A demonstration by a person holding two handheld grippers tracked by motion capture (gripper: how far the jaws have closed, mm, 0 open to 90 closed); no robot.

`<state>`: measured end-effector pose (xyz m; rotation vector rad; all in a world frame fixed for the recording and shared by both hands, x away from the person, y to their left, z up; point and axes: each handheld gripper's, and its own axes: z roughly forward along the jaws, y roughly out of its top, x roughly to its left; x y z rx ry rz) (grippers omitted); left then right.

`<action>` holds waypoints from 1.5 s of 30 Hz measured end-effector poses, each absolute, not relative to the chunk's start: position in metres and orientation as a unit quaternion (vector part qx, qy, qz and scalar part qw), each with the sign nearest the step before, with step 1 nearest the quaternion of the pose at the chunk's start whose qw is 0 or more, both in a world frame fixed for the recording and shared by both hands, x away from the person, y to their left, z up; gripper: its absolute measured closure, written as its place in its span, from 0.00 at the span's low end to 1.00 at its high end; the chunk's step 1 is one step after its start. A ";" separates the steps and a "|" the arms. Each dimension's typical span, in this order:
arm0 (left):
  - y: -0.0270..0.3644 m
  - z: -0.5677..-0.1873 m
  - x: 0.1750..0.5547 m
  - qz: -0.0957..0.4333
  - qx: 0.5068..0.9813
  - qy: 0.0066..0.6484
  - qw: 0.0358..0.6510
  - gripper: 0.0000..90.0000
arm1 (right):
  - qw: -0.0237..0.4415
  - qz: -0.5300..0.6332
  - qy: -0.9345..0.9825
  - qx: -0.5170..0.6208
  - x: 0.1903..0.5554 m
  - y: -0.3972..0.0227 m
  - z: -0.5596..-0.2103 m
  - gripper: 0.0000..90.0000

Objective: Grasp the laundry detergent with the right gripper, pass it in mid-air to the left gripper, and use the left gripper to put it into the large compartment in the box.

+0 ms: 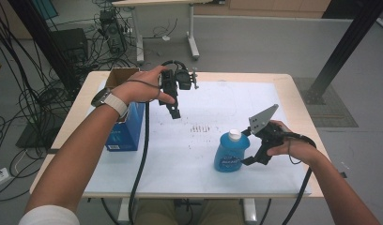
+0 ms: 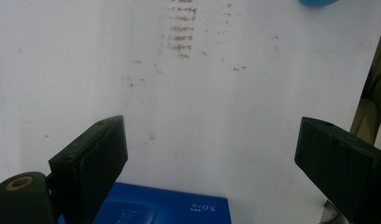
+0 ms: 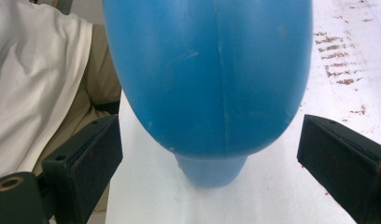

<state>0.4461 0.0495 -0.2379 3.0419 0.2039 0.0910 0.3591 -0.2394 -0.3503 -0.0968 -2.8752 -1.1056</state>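
The right gripper [image 1: 249, 160], jaws wide apart, sits just beside the rounded blue plastic bottle with a white cap [image 1: 231, 152] standing near the table's front edge. It should slide in until both pads flank the belly squarely, probably low down, before closing. The left gripper [image 1: 173, 112] hovers open above the blue cardboard box [image 1: 126, 131].

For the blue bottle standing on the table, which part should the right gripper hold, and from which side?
Probably the wide middle of the blue bottle, approached from its right side, where the right gripper already waits with open jaws. The bottle stands upright; its body bulges and narrows towards the white cap, so the jaws should straddle the flatter faces.
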 end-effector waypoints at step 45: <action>0.052 -0.237 0.446 0.033 0.996 0.070 0.050 0.11 | 0.027 -0.360 -0.932 -0.031 0.358 -0.239 -0.349 0.07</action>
